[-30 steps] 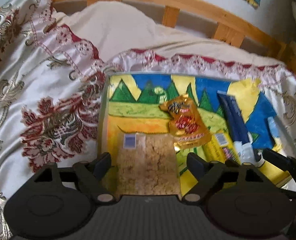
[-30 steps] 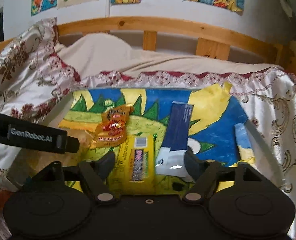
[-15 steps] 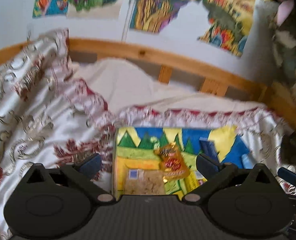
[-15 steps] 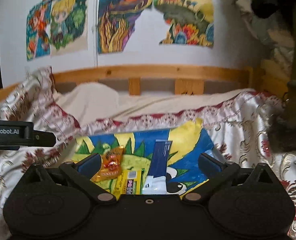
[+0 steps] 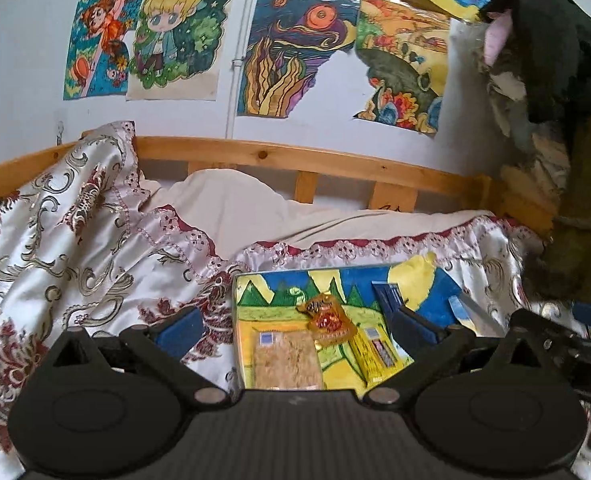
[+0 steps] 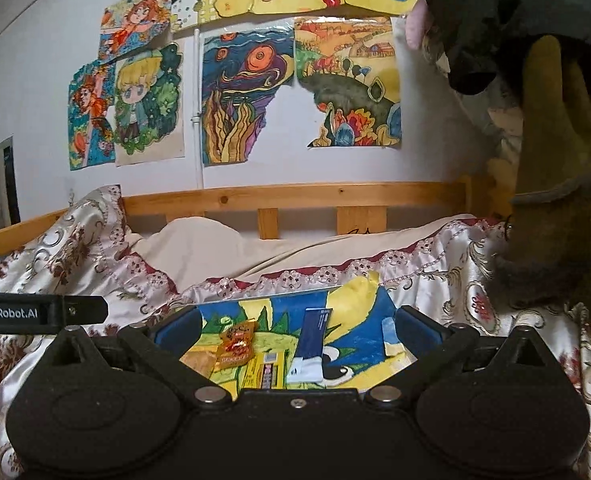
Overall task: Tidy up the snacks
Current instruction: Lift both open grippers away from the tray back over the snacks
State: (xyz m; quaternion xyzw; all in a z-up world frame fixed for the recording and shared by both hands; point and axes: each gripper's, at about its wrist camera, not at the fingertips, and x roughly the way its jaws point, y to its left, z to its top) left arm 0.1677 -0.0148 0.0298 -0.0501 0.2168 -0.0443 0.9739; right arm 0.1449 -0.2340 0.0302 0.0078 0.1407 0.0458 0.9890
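A painted board [image 5: 271, 292] [image 6: 359, 312] lies flat on the bed and carries the snacks. On it are a clear bag of beige crumbly snack [image 5: 285, 360] [image 6: 197, 360], an orange foil packet [image 5: 329, 320] [image 6: 237, 344], a yellow bar [image 5: 375, 352] [image 6: 269, 372] and a dark blue tube-like pack [image 5: 387, 294] [image 6: 313, 344]. My left gripper [image 5: 297, 326] is open, held back above the board's near edge, nothing between its fingers. My right gripper [image 6: 295, 326] is open too, empty, raised over the same edge. The left gripper's arm [image 6: 41, 312] shows at the left of the right wrist view.
A patterned satin bedspread [image 5: 75, 248] covers the bed, bunched high at the left. A wooden bed rail [image 5: 295, 160] runs behind, with drawings on the wall [image 5: 279, 52] above. Dark and mustard-coloured plush things [image 6: 551, 128] crowd the right side.
Both grippers have pulled back and up from the board, so it looks smaller and the wall comes into view. Both sets of jaws stand wider than before. The snacks lie where they were.
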